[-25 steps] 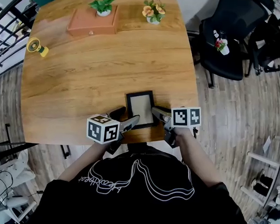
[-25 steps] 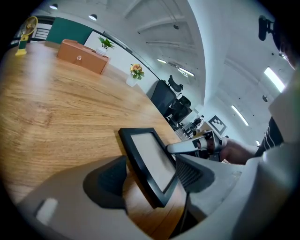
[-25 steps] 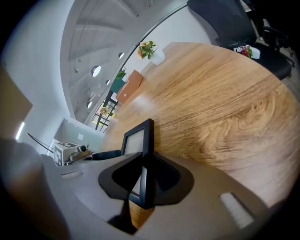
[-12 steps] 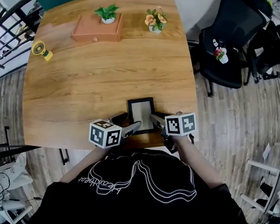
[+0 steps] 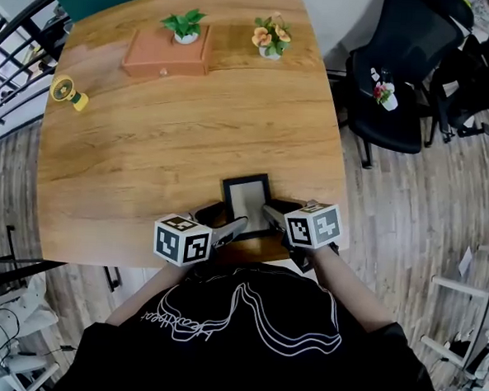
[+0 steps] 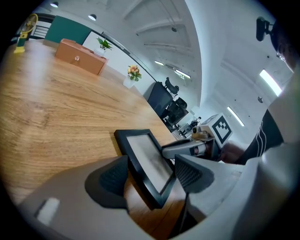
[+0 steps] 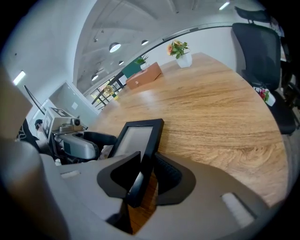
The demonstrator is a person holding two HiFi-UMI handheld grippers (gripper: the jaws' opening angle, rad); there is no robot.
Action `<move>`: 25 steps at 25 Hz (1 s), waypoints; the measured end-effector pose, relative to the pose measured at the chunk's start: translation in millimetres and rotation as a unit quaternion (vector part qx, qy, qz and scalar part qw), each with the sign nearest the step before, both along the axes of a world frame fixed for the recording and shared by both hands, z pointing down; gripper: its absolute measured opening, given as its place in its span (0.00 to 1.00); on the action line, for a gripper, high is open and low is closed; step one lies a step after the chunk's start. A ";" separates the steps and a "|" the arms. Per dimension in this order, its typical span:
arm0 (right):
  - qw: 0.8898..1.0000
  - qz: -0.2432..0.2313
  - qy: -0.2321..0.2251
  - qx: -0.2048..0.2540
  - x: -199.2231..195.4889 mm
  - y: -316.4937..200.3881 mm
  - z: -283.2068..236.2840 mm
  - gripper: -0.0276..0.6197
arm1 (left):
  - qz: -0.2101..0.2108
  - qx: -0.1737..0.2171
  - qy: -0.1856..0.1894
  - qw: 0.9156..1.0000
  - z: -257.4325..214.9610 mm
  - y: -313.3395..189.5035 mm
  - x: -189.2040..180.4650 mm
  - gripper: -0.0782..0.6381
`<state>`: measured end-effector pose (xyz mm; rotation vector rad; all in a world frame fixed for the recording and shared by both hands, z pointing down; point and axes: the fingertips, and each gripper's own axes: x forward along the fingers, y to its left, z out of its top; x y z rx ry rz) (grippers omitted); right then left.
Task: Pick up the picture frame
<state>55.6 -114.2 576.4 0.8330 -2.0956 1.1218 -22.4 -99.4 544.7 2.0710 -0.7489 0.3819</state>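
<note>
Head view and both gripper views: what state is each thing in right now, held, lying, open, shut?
picture frame, tilted, near end raised off the table, gripped on both sides
left gripper, closed on the picture frame's left side
right gripper, clamped on the picture frame's right edge
drawer box, shut, at the table's far end
green plant, upright on the drawer box
flower pot, upright on the table

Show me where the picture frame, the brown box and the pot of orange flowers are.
picture frame (image 5: 245, 198), head view, on its pale middle panel.
brown box (image 5: 164, 50), head view, on its top face.
pot of orange flowers (image 5: 269, 35), head view, on the blossoms.
</note>
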 end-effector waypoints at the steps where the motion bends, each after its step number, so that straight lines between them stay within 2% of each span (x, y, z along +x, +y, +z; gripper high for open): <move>1: 1.000 -0.002 0.004 0.004 -0.3 -0.9 -0.2 0.23 | 0.001 0.001 -0.001 1.000 -0.2 -0.8 0.5 0.55; 8: 1.000 -0.014 0.015 0.002 -0.5 -0.1 2.8 0.23 | 0.004 0.000 -0.004 1.000 1.5 -0.4 0.9 0.55; 17: 0.995 0.040 -0.075 -0.059 2.4 -4.8 2.4 0.20 | 0.006 -0.007 -0.009 1.000 3.5 -1.8 0.3 0.55; 21: 0.992 0.048 -0.093 -0.075 2.7 -5.7 1.2 0.20 | 0.016 -0.012 -0.009 1.000 3.5 -2.8 4.5 0.55; 25: 0.990 0.048 -0.102 -0.085 2.5 -7.0 1.4 0.20 | 0.012 -0.013 -0.016 1.000 4.9 -6.6 6.6 0.48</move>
